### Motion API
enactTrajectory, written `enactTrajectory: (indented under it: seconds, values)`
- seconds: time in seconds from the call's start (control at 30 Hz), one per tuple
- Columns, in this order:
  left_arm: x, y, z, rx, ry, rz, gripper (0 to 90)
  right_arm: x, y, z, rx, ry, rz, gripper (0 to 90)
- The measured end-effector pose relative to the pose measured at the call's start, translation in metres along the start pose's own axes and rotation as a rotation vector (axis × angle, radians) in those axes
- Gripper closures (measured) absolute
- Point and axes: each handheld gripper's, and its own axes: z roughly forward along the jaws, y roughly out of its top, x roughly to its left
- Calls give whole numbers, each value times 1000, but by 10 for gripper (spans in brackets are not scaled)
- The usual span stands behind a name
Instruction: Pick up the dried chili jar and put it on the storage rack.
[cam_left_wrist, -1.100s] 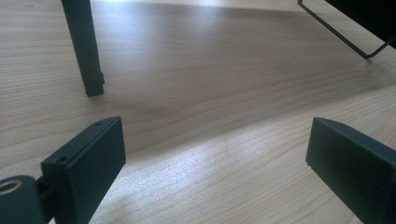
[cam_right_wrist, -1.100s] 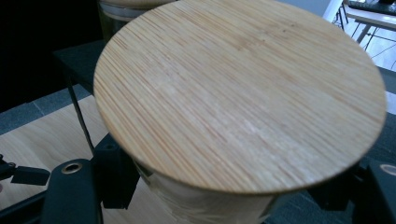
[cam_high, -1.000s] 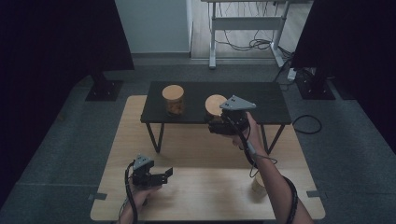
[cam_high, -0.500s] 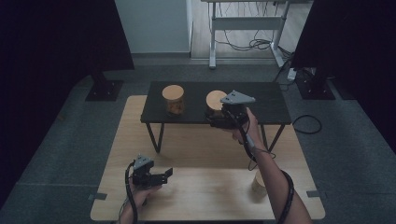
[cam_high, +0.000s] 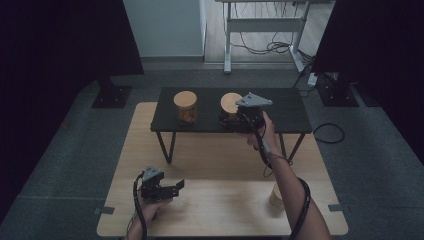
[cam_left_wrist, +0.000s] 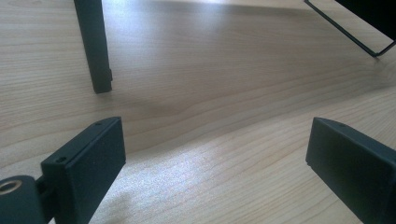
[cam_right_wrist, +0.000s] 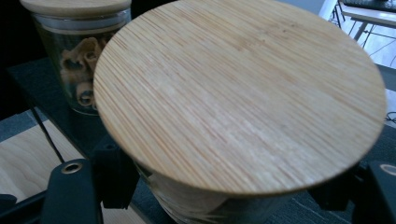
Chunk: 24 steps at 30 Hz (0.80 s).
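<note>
Wood-lidded jar (cam_right_wrist: 243, 98) clamped in right gripper (cam_high: 231, 119), seemingly nearer the black stand's (cam_high: 290, 107) surface than before; left gripper (cam_high: 172, 187) open.

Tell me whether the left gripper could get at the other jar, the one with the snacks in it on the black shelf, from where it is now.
Probably yes. The left gripper sits open and empty over the wooden table, with bare surface between it and the snack jar on the black shelf, though it must rise to shelf height.
</note>
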Motion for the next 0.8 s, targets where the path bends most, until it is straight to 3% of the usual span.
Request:
enactTrajectory:
  seconds: [0.5, 0.8]
  values:
    - [2, 0, -2, -8, 5, -7, 43, -7, -3, 13, 12, -7, 40, 248]
    - [0, 0, -3, -14, 4, -3, 43, -4, -2, 18, 22, -24, 53, 237]
